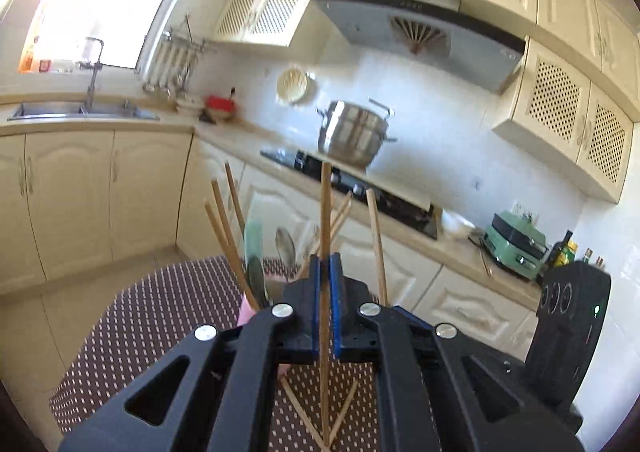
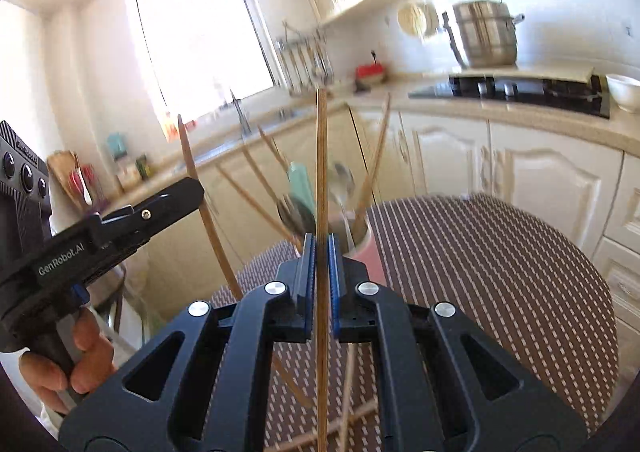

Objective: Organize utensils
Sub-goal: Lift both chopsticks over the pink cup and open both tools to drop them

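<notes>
My left gripper (image 1: 325,264) is shut on one wooden chopstick (image 1: 326,204), held upright above the table. In the right wrist view my right gripper (image 2: 320,248) is likewise shut on a second upright chopstick (image 2: 321,172). Just beyond both stands a pink holder (image 2: 370,248) with several chopsticks, a metal spoon (image 2: 345,176) and a green-handled utensil (image 2: 301,180) sticking out. Only a sliver of the holder (image 1: 244,312) shows in the left wrist view. Loose chopsticks (image 2: 348,384) lie on the cloth under the grippers. The left gripper (image 2: 198,188) appears at the left, with a hand (image 2: 80,356) on its grip.
A round table with a brown dotted cloth (image 2: 500,272) carries the holder. Behind it run cream cabinets and a counter with a black hob (image 2: 528,90), a steel pot (image 1: 354,132), a white bowl (image 2: 624,92) and a sink (image 1: 80,110). A green appliance (image 1: 516,244) sits at the right.
</notes>
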Demonstrator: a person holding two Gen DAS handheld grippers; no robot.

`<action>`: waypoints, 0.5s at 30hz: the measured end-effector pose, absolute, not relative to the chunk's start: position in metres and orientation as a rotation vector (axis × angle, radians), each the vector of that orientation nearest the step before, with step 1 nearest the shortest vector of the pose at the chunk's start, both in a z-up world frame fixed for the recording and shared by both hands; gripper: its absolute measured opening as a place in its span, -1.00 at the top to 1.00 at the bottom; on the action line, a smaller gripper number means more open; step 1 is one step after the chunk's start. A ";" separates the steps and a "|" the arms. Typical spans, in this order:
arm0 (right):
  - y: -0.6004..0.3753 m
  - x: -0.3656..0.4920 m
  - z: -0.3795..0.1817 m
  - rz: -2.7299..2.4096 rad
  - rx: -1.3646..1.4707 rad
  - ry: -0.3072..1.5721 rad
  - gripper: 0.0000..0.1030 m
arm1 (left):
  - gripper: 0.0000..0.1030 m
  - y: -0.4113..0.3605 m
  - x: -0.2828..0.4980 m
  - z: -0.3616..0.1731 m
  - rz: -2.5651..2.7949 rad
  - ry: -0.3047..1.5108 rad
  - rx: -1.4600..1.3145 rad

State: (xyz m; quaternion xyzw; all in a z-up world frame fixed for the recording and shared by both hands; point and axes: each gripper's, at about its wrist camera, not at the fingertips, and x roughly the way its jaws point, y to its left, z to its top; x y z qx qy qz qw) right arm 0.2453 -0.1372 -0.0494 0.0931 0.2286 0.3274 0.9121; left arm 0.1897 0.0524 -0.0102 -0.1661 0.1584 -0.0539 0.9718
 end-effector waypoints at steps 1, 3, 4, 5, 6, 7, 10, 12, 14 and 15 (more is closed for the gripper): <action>-0.136 0.247 -0.046 0.669 0.197 0.447 0.87 | 0.91 0.054 0.191 -0.005 -0.106 0.298 -0.339; -0.131 0.252 -0.041 0.666 0.207 0.405 0.87 | 0.91 0.059 0.194 0.005 -0.089 0.249 -0.349; -0.129 0.256 -0.036 0.660 0.212 0.379 0.87 | 0.91 0.060 0.196 0.009 -0.080 0.226 -0.348; -0.127 0.259 -0.033 0.656 0.215 0.362 0.87 | 0.91 0.061 0.198 0.013 -0.069 0.205 -0.347; -0.126 0.264 -0.032 0.651 0.221 0.346 0.87 | 0.91 0.061 0.200 0.017 -0.054 0.178 -0.342; -0.124 0.270 -0.029 0.645 0.230 0.325 0.87 | 0.91 0.061 0.201 0.020 -0.041 0.158 -0.336; -0.120 0.279 -0.024 0.634 0.245 0.283 0.87 | 0.91 0.062 0.204 0.029 -0.001 0.089 -0.317; -0.118 0.286 -0.021 0.629 0.256 0.259 0.87 | 0.91 0.063 0.206 0.032 0.007 0.053 -0.318; -0.117 0.296 -0.019 0.621 0.267 0.237 0.87 | 0.91 0.065 0.208 0.033 0.016 0.020 -0.317; -0.117 0.299 -0.019 0.617 0.278 0.228 0.87 | 0.91 0.066 0.210 0.033 0.020 -0.001 -0.314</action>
